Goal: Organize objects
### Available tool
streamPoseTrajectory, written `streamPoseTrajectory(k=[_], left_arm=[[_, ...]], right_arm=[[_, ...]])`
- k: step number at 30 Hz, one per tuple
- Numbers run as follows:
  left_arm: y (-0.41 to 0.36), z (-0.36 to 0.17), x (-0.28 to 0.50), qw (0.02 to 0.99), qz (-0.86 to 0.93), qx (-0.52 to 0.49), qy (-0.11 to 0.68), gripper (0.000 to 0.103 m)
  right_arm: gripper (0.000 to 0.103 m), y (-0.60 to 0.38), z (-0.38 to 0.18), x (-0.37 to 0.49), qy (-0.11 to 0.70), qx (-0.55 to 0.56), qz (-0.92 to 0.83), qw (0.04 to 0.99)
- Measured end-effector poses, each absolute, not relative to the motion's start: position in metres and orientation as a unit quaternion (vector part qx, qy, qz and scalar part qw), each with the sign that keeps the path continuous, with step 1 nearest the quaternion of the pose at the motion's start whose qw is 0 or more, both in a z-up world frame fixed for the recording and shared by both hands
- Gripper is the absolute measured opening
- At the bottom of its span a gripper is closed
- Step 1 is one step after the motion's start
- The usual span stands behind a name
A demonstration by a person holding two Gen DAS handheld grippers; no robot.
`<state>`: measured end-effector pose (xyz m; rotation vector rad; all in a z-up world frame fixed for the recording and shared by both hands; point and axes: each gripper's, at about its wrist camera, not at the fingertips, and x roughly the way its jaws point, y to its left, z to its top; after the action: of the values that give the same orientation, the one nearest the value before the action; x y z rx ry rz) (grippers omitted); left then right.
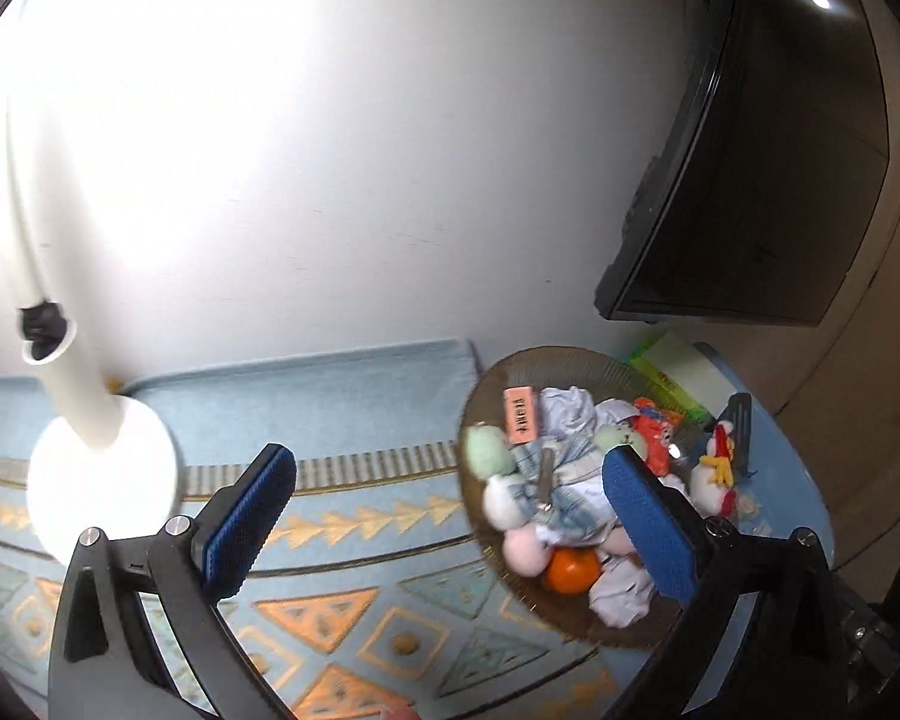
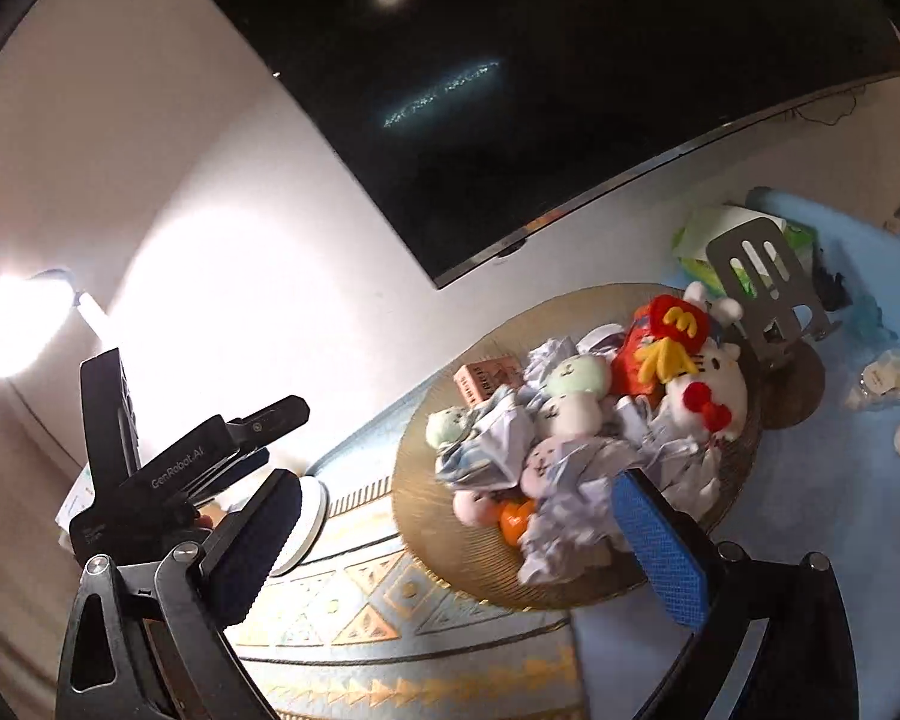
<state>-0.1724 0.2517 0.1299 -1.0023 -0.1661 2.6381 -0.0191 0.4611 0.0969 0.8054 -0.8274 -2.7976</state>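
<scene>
A round woven tray (image 1: 576, 612) (image 2: 444, 546) on the blue patterned cloth holds a pile: small plush toys (image 1: 487, 450) (image 2: 570, 414), a white cat plush with a red bow (image 2: 711, 396), crumpled white paper (image 1: 621, 591) (image 2: 564, 540), an orange fruit (image 1: 572, 570) (image 2: 513, 519), a pink box (image 1: 522, 414) (image 2: 486, 381) and a red snack packet (image 2: 642, 354). My left gripper (image 1: 444, 522) is open and empty, its right finger over the tray's near side. My right gripper (image 2: 459, 546) is open and empty above the tray's near rim. The left gripper's body (image 2: 174, 468) shows in the right wrist view.
A white desk lamp (image 1: 99, 480) (image 2: 12, 324) stands at the left on the cloth. A dark TV screen (image 1: 750, 168) (image 2: 540, 78) hangs on the wall behind. A metal stand (image 2: 762, 294), a green tissue pack (image 1: 669, 375) (image 2: 714, 234) and small items lie right of the tray.
</scene>
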Motion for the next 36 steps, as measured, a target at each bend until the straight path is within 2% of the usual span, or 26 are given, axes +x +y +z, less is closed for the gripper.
streamPoseTrajectory(k=[7, 14, 18, 21, 24, 26, 36], left_arm=[[0.156, 0.14, -0.097, 0.075, 0.922, -0.379, -0.028, 0.103], [0.076, 0.042, -0.028, 0.016, 0.885, -0.464, -0.043, 0.103], [0.048, 0.001, -0.003, -0.002, 0.87, -0.486, -0.08, 0.103], [0.041, -0.018, 0.01, -0.013, 0.872, -0.482, -0.082, 0.103], [0.048, -0.02, 0.021, -0.032, 0.891, -0.449, -0.056, 0.103], [0.06, -0.023, 0.02, -0.053, 0.89, -0.451, -0.021, 0.103], [0.055, -0.023, 0.024, -0.063, 0.89, -0.45, -0.038, 0.103]], right_arm=[[0.103, 0.366, 0.108, 0.01, -0.192, 0.325, -0.921, 0.093], [0.103, 0.273, 0.032, 0.04, -0.011, 0.392, -0.919, 0.029], [0.103, 0.255, -0.008, 0.04, -0.018, 0.432, -0.9, 0.061], [0.103, 0.248, -0.027, 0.04, -0.005, 0.445, -0.894, 0.048], [0.103, 0.25, -0.044, 0.044, -0.013, 0.454, -0.89, 0.045], [0.103, 0.242, -0.047, 0.045, 0.017, 0.444, -0.895, 0.034], [0.103, 0.239, -0.047, 0.043, 0.025, 0.444, -0.895, 0.039]])
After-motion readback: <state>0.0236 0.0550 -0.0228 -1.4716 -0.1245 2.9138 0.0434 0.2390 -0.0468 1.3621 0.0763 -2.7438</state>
